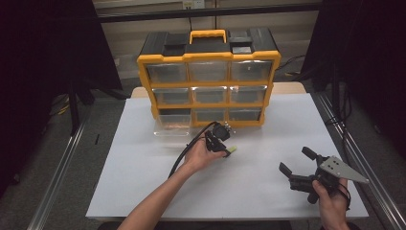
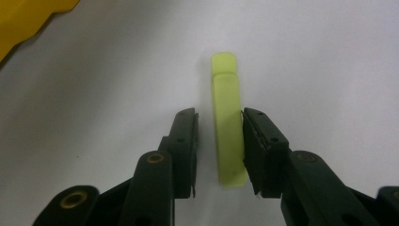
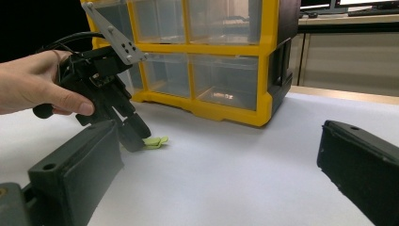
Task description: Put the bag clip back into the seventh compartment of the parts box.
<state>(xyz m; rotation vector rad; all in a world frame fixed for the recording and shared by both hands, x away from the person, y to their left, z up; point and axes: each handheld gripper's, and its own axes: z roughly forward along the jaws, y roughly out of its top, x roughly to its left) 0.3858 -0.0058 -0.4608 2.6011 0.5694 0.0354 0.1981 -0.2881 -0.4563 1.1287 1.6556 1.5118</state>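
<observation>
While straddling the clip (image 2: 228, 122), left gripper (image 2: 219, 141) seemingly touches it.

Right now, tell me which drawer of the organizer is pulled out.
The bottom-left drawer of the organizer: its clear front juts forward over the table, while the other eight sit flush in the yellow frame.

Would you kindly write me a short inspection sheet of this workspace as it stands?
Surface: white table top, bare around the work.
Job's things: yellow-green clip lying flat in front of the drawer cabinet; bottom-left drawer pulled out.
Clutter: nothing seen.
Grippers: left tongs straddle the clip, one pad touching, a gap at the other; right tongs wide open, holding nothing.
Cables: black cable trails from the left tongs.
Surroundings: dark curtains, metal rails.
</observation>
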